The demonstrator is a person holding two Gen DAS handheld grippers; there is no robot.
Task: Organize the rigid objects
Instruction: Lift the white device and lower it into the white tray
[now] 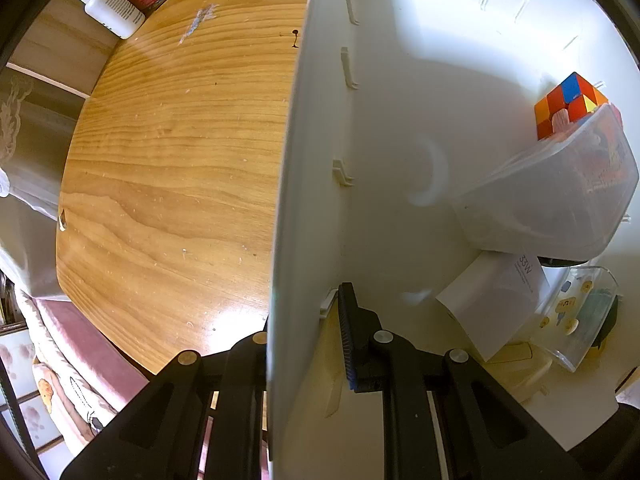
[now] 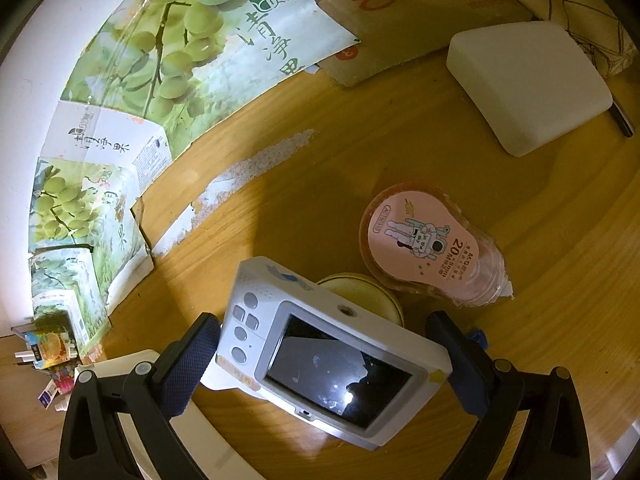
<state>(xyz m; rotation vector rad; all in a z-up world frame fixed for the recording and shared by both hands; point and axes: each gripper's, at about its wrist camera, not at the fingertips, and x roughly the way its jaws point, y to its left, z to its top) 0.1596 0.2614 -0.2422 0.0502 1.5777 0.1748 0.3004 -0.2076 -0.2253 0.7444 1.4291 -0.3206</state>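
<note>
While the white bin (image 1: 400,128) stands on the wooden table (image 1: 172,168), with left gripper (image 1: 304,332) clamped on its near wall, one finger outside and the blue-padded finger inside. Closed on that wall, steadying the bin.

Bin contents, left wrist view:
- Colour-block cube (image 1: 568,100) at 2 o'clock, against the far wall.
- Translucent tub (image 1: 560,196) at 3 o'clock, tilted, touching the cube.
- White carton (image 1: 496,300) at 4 o'clock, beneath the tub.
- Clear printed cup (image 1: 576,316) at 4 o'clock, just beside the carton.

Right gripper (image 2: 328,360): pinching a small white camera (image 2: 320,352), screen up, one pad on each short end. Held above the table; contact with the surface cannot be told.

Loose on the table, right wrist view:
- Pink correction-tape pack (image 2: 428,244) at 1 o'clock from the camera.
- Yellow-rimmed round lid (image 2: 360,292), partly hidden behind the camera.
- White block (image 2: 528,80) at 1 o'clock, well apart.
- Green-printed cardboard (image 2: 192,40) at 11 o'clock, along the table edge.

Progress, as a judgement: partly done. Four items binned, camera in transit, at least three loose items left. Next: carry the camera over the rim and set it on bare bin floor at 12 o'clock. Risk: scratching the screen against the tub.
</note>
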